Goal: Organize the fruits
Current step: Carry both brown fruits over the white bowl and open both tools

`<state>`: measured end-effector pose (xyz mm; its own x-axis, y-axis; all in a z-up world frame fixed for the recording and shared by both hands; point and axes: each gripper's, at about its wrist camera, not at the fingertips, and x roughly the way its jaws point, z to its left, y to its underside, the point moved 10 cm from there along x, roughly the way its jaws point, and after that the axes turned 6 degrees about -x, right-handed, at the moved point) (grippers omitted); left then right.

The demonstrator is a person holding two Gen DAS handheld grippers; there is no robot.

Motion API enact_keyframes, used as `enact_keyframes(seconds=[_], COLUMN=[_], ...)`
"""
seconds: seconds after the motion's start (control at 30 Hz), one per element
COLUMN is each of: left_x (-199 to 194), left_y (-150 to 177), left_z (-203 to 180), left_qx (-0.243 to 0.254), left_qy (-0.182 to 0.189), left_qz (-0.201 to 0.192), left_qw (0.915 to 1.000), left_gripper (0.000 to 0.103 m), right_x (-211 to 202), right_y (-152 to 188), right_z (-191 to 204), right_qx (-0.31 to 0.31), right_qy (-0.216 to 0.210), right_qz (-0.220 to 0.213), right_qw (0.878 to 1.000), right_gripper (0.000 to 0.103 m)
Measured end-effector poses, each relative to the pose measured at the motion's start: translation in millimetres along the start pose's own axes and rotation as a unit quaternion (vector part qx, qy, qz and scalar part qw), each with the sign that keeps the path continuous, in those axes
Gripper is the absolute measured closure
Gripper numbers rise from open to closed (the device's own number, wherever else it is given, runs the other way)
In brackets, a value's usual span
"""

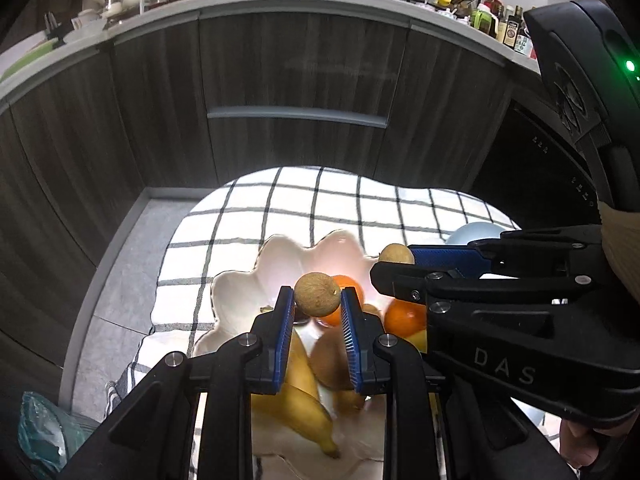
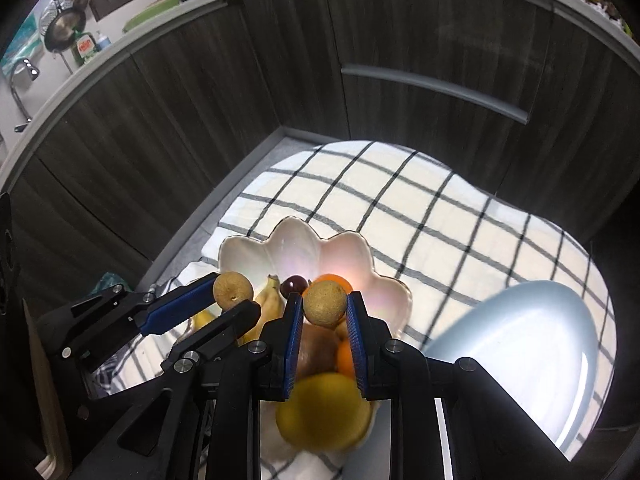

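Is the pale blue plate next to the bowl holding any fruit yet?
No. In the right wrist view the pale blue plate lies bare on the checked cloth, while the fruit sits in the scalloped bowl.

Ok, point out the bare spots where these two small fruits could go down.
Free: the blue plate, bare, right of the scalloped bowl; the checked cloth behind the bowl, toward the cabinets; the bowl's back half. Crowded: the bowl's near half, with banana, oranges and kiwi.
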<state>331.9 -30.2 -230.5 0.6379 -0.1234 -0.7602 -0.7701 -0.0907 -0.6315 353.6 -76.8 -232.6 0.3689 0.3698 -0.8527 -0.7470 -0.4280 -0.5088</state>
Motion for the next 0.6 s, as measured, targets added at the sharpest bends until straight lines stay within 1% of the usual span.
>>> enact_keyframes(seconds=[0.07,0.23,0.27,0.3,0.33,0.37,0.4,0.43,0.5,0.53,0.6], left_x=[10,17,18,17,17,17,16,15,13,12,8], left_y=[1,5,6,6,6,6,7,7,8,7,6], left_z=[2,7,9,10,12,15,18,20,22,23,26], left_qx=[0.004,0.006,0.003,0.001,-0.002,-0.004,-0.007,-0.011,-0.014,-0.014,-0.014], left_qy=[0.007,0.015,0.013,0.011,0.008,0.002,0.0,0.0,-0.002,-0.007,-0.017], left_qz=[0.009,0.024,0.026,0.027,0.028,0.028,0.029,0.031,0.033,0.033,0.029], left_qw=[0.9999,0.9996,0.9996,0.9996,0.9996,0.9996,0.9996,0.9995,0.9994,0.9993,0.9993], left_gripper=[0.079,0.078,0.074,0.067,0.064,0.059,0.055,0.053,0.046,0.044,0.036], right_x=[7,20,21,23,23,23,22,21,18,16,10], right_y=[0,4,5,6,6,7,7,7,8,8,9], right_z=[-1,-6,-6,-6,-6,-7,-8,-9,-10,-11,-13], right_qx=[0.002,0.019,0.02,0.021,0.022,0.023,0.023,0.024,0.027,0.028,0.031], right_qy=[0.002,0.006,0.01,0.012,0.01,0.013,0.018,0.021,0.025,0.029,0.042], right_qz=[0.01,0.029,0.031,0.033,0.035,0.037,0.037,0.037,0.034,0.033,0.027], right_qw=[1.0,0.999,0.999,0.999,0.999,0.999,0.999,0.999,0.999,0.999,0.998], right_gripper=[0.079,0.079,0.079,0.078,0.077,0.077,0.074,0.072,0.068,0.067,0.059])
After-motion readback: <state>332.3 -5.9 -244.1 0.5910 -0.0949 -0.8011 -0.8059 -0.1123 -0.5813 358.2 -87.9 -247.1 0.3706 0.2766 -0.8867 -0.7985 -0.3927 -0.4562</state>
